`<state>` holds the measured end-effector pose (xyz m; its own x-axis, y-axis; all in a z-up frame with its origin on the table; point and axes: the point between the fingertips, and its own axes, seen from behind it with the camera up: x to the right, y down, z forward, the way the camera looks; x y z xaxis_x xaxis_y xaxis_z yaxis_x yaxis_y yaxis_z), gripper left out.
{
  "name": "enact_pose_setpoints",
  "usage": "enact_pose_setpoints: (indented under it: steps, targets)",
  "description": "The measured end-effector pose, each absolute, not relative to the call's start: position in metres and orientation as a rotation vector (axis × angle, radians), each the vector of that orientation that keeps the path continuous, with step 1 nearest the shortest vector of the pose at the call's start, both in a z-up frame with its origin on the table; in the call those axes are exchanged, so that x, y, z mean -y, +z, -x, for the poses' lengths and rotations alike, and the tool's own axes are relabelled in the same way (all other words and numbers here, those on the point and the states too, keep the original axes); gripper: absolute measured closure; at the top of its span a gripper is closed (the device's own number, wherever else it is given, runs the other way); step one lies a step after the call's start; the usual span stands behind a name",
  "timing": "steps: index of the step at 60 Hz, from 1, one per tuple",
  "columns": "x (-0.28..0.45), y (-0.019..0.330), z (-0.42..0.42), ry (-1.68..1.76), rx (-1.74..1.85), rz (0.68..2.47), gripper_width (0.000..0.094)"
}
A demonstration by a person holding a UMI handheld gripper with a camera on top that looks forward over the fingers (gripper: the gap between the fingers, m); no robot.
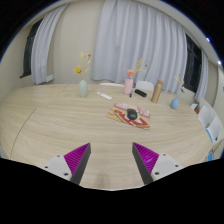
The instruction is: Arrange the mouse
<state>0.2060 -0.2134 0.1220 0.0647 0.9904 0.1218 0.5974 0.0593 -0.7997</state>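
the gripper (112,160) hovers above a pale wooden table (60,125). its two fingers stand well apart, released, with nothing between them. the left finger pad (77,157) and the right finger pad (148,157) both show magenta inner faces, and only bare tabletop lies in the gap between them.

the mouse named in the task cannot be identified with certainty. a small flat white item (105,96) lies far beyond the fingers, toward the far side of the table; it is too small to tell whether it is the mouse.

beyond the fingers and slightly toward the right finger's side, a cluster of reddish and pink items (131,113) rests on the table, well apart from the fingertips. further beyond it stands a brown bottle (157,92), upright, with a pink bottle (128,85) near it on the left finger's side. a light blue cup (174,102) stands beyond the right finger, near the table's far edge. a pale vase with flowers (83,86) stands far beyond the left finger.

white curtains (110,40) hang behind the table. a white chair (146,88) stands at the far side, just behind the bottles.
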Motion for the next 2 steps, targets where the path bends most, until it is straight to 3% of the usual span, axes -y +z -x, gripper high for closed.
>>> enact_pose_setpoints:
  steps: [2]
  targets:
    - [0.211,0.1223,-0.2082,0.689,1.607,1.624,0.0076]
